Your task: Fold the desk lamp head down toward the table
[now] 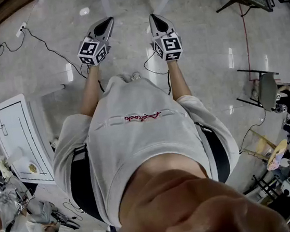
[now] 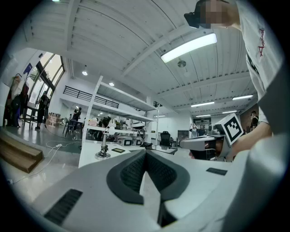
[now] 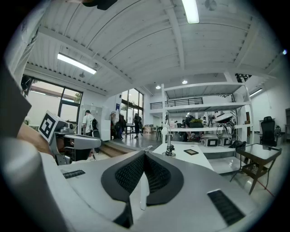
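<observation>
Desk lamp point(image 2: 104, 144) is seen in the left gripper view as a small silver fixture standing on a white table point(image 2: 88, 158), well ahead of the left gripper point(image 2: 145, 153) and a little to the left of its tips. Its stem is upright, while the head is too small for its tilt to be read. A flat dark slab point(image 2: 118, 150) is laid on the table just beside the lamp. The jaws of this gripper are pressed together, with nothing caught between the dark ribbed pads. In the right gripper view the same lamp is found well ahead of the right gripper point(image 3: 145, 154), slightly to the right of its tips, on the table and backed by a white shelf rack point(image 3: 204, 106). Here too the jaws are closed flat against each other and nothing is pinched. In the head view both grippers are held out level, side by side and apart, over a grey floor point(image 1: 203, 37). An edge of a white table is cut off by the top border, and the lamp cannot be made out there.
</observation>
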The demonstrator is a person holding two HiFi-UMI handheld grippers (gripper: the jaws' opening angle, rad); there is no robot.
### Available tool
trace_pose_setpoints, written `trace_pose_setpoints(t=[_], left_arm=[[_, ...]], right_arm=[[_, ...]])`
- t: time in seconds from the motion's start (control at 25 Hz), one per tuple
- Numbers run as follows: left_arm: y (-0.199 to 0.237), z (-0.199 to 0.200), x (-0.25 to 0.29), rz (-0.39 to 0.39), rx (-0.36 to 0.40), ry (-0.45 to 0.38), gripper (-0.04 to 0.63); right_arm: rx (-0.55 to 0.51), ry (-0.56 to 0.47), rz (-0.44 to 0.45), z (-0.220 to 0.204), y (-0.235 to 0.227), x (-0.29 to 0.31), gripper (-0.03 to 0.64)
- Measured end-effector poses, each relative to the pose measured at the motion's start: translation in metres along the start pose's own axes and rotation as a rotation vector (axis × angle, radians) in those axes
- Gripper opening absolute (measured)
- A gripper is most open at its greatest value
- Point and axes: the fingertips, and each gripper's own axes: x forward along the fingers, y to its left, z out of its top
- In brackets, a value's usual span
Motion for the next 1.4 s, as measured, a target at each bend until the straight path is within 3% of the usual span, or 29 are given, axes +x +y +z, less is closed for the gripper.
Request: trace_pose_setpoints(t=[0.88,1.4], left_arm=[[-0.017,-0.006,0.026,0.024,0.025,0.017,0.025],[0.000,-0.010,0.056,0.021,0.037,0.024,0.025]], right_arm=[[0.002,-0.005,0.023,-0.009,-0.026,-0.006,0.026],[-0.020,0.018,0.065,-0.018,-0.033,0.028,0.026]])
